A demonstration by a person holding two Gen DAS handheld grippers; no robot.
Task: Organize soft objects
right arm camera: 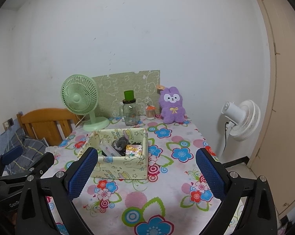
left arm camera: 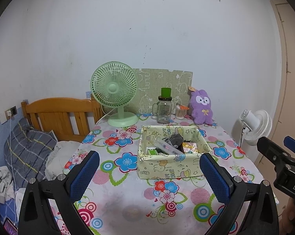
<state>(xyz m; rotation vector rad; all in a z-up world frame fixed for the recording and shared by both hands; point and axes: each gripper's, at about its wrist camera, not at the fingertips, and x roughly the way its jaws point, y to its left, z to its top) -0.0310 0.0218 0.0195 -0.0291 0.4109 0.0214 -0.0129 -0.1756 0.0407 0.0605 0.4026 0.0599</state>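
Note:
A purple plush toy (left arm camera: 202, 107) stands upright at the back right of the flowered table (left arm camera: 127, 199), against the wall; it also shows in the right wrist view (right arm camera: 172, 105). A pale yellow fabric box (left arm camera: 171, 168) sits mid-table, holding a grey soft item (left arm camera: 176, 139), a clear pencil case and small packets; the same box shows in the right wrist view (right arm camera: 124, 168). My left gripper (left arm camera: 149, 174) is open and empty, just in front of the box. My right gripper (right arm camera: 146, 173) is open and empty, to the box's right front.
A green desk fan (left arm camera: 115, 94), a glass jar with green lid (left arm camera: 164, 107) and a cotton-swab tub (left arm camera: 180, 112) line the back. A white fan (right arm camera: 240, 120) stands right of the table. A wooden bed with a pillow (left arm camera: 25, 150) lies left.

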